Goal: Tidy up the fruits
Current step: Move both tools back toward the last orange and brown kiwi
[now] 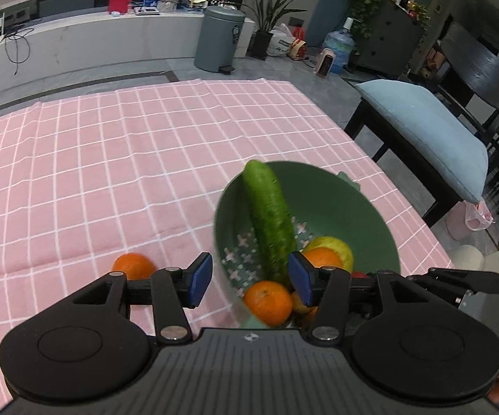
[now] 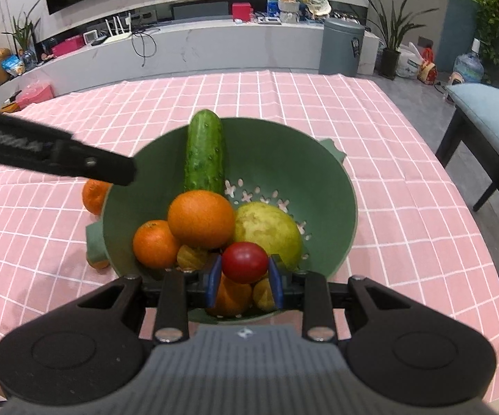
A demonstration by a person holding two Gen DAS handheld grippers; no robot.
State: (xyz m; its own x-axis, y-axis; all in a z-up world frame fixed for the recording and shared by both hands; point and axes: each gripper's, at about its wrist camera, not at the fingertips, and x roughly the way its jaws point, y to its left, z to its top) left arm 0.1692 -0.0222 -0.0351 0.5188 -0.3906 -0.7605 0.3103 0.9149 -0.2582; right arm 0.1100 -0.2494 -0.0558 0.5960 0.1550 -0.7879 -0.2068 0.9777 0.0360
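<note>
A green colander bowl (image 2: 318, 180) stands on the pink checked tablecloth (image 2: 370, 121). In it lie a cucumber (image 2: 204, 152), two oranges (image 2: 201, 219), a yellow-green pear (image 2: 270, 230) and smaller fruit below. My right gripper (image 2: 244, 278) is shut on a red tomato (image 2: 245, 263) just above the bowl's near side. My left gripper (image 1: 249, 278) is open and empty over the bowl's (image 1: 346, 207) left rim, next to the cucumber (image 1: 270, 221). One orange (image 1: 133, 265) lies on the cloth left of the bowl. It also shows in the right wrist view (image 2: 94, 195).
A bench with a blue cushion (image 1: 429, 131) stands right of the table. A grey bin (image 1: 219, 38), potted plants and a long TV counter (image 2: 180, 45) are beyond the far edge. The left gripper's arm (image 2: 52, 154) crosses the right wrist view.
</note>
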